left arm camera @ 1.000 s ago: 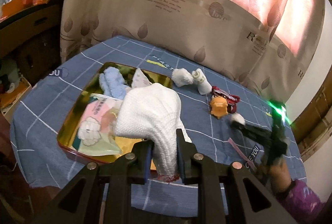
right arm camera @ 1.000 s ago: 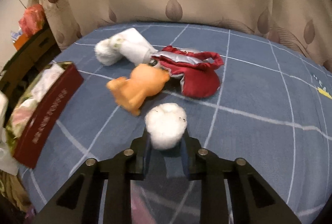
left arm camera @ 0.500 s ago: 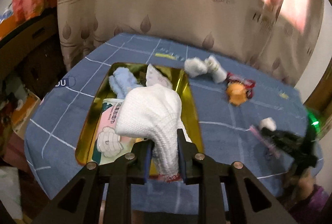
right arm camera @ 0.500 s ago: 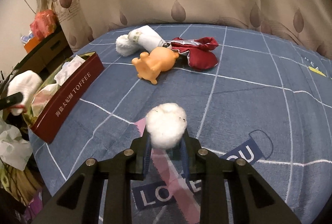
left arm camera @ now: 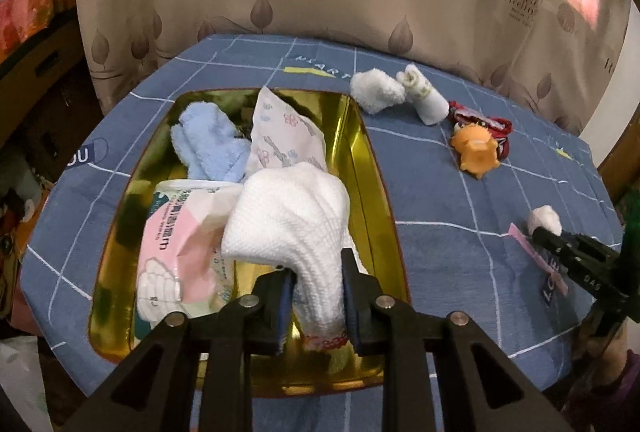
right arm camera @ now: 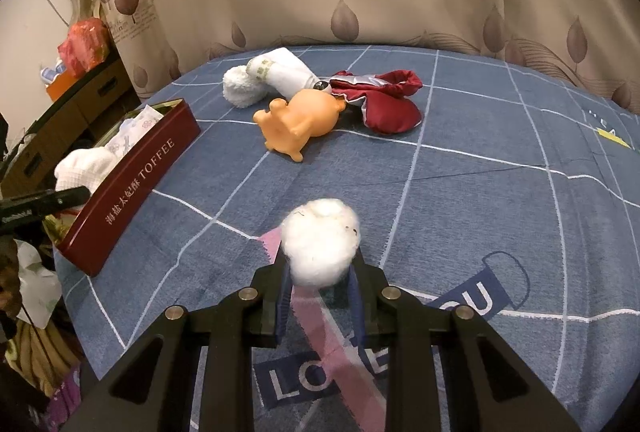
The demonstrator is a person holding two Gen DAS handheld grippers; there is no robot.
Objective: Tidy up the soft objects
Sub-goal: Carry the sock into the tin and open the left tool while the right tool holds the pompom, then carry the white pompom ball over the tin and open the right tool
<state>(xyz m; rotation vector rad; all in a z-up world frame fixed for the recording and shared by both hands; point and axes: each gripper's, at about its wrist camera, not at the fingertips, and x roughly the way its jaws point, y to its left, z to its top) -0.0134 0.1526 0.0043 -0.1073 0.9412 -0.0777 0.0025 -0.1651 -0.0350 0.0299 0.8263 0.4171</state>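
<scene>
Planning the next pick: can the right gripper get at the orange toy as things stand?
Probably not yet. The right gripper is shut on a white cotton ball, so it is occupied. The blue cloth between it and the orange toy lies bare, so the path looks free once the ball is dropped.

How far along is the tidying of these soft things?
Partly done. The gold tin already holds a blue mitten, a floral packet and a wipes pack. The left gripper, its jaws just opening, has a white cloth between them over the tin; the right gripper pinches a cotton ball. Still on the blue cloth: white socks, an orange toy, a red pouch.
</scene>
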